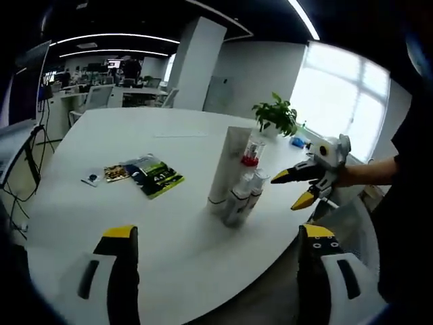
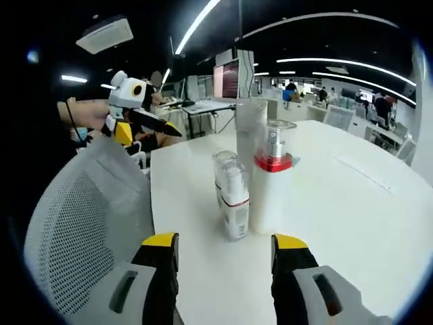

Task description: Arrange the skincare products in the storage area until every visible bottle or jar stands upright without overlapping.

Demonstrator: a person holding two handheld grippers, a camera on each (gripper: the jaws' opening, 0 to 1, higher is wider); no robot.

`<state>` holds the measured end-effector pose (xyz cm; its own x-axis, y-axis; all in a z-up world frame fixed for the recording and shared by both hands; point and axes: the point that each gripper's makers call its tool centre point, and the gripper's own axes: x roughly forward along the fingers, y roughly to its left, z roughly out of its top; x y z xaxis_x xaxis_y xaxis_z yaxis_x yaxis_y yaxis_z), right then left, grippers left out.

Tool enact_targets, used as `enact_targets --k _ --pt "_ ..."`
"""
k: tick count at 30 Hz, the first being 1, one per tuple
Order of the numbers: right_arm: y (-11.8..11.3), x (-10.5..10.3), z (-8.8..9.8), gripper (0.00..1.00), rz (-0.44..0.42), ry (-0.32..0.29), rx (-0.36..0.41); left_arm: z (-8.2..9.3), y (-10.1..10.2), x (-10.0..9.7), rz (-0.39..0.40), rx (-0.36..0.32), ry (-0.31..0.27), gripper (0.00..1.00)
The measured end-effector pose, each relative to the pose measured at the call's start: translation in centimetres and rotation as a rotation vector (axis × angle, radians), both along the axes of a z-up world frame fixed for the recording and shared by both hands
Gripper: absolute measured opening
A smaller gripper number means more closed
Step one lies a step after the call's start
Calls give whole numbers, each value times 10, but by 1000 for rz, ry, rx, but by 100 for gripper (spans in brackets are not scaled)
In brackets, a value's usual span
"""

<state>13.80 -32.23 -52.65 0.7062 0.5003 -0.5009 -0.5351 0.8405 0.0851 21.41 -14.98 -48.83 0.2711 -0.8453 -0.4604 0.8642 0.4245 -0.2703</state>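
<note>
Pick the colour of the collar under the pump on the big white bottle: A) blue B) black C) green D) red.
D: in the right gripper view the pump bottle carries a red collar just under its clear pump; the left gripper view shows the same red band on it.

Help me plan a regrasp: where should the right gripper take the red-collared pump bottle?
Probably grip the white body below the red collar, coming from its open right side. The small bottle crowds its left, and the pump head is narrow. The right gripper is open.
</note>
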Motion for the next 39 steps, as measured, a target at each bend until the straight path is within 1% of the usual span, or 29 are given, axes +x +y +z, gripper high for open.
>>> enact_targets --k 2,4,6,8,11,13,16,19,22,24,26,27,28,29,31,33,34,35,36,37,38,39 --pt "3 -3 5 58 -6 -7 7 0 1 -1 -8 7 4 91" --pt "7 -6 10 58 -13 -29 5 3 4 1 0 -1 -3 92" --pt "8 -9 16 58 -26 -40 22 5 7 5 8 -8 -14 92" --pt "10 -11 22 59 -46 -54 32 6 8 5 16 -5 -15 92" --pt "11 -13 32 64 -94 -70 67 8 12 7 30 0 -20 92" --pt "11 -14 36 67 -110 -82 69 10 13 7 38 0 -20 92" --pt "11 -18 42 69 -144 -83 92 9 17 7 45 6 -19 93" --pt "9 -21 43 74 -177 -87 95 10 20 9 58 8 -22 93" --pt "8 -24 42 77 -208 -84 102 6 23 11 67 14 -18 93" --pt "6 -24 39 84 -226 -89 101 3 23 13 65 23 -34 92" --pt "7 -23 34 88 -235 -85 109 -2 24 14 71 35 -29 92" --pt "7 -23 31 90 -239 -74 104 -2 24 16 79 39 -26 91" --pt "7 -24 28 92 -237 -60 87 -1 24 18 86 28 -39 91" --pt "4 -23 23 94 -231 -62 44 0 23 19 89 20 -46 92" --pt "1 -21 20 96 -241 -72 34 -2 23 20 89 16 -30 91" --pt "-1 -19 20 98 -254 -70 35 -5 26 23 90 22 -33 92" --pt "-2 -18 19 99 -261 -75 30 -5 25 22 90 25 -33 91" --pt "-5 -16 21 99 -275 -96 30 -5 25 21 86 29 -31 91" --pt "-3 -15 24 99 -269 -120 36 -6 25 21 82 34 -33 91" --pt "4 -14 27 99 -237 -149 35 -7 25 20 77 42 -36 91" --pt "6 -14 26 99 -240 -142 36 -7 24 20 72 46 -34 91" --pt "6 -14 20 99 -238 -121 -2 -8 24 19 66 50 -29 91"
